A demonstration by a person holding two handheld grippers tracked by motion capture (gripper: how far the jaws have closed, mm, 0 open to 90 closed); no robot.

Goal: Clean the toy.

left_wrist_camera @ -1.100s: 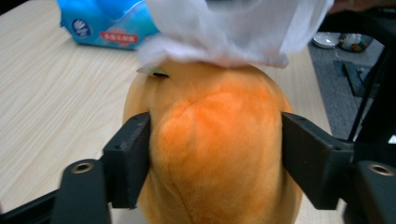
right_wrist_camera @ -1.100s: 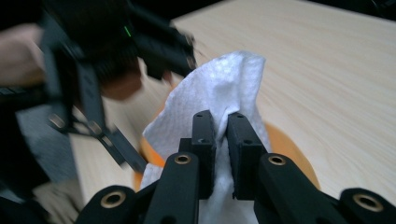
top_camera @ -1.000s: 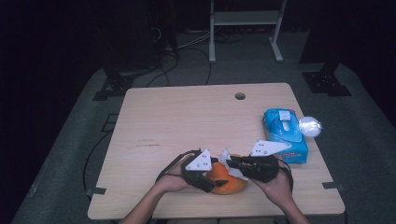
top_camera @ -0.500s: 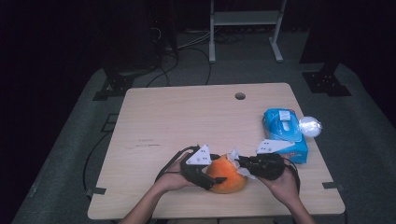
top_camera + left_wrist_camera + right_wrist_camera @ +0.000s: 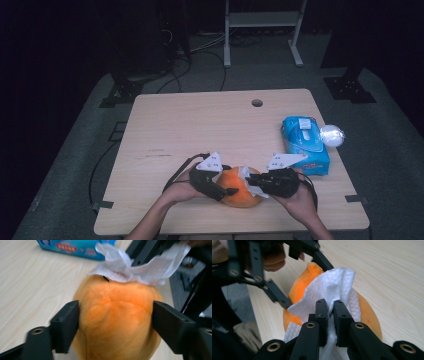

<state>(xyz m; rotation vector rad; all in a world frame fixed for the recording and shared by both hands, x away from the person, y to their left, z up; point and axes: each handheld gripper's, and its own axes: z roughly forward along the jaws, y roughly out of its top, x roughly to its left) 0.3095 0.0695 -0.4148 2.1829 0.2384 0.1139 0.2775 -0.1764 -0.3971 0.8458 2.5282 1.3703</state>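
An orange plush toy (image 5: 241, 189) lies near the table's front edge. My left gripper (image 5: 227, 189) holds it from the left. In the left gripper view both pads press into the plush toy's (image 5: 117, 315) sides; the jaws have just been closing on it. My right gripper (image 5: 257, 186) comes in from the right, shut on a white tissue (image 5: 248, 179). In the right gripper view the tissue (image 5: 334, 282) is pinched between the jaws of my right gripper (image 5: 331, 307) and draped against the plush toy (image 5: 367, 315).
A blue tissue pack (image 5: 305, 145) lies on the wooden table (image 5: 200, 130) at the right, with a shiny crumpled ball (image 5: 331, 135) beside it. A small round hole (image 5: 257, 103) sits near the far edge. Dark floor and cables surround the table.
My right gripper has shifted slightly to the right with the tissue, uncovering more of the plush toy. The left hand has stayed where it was.
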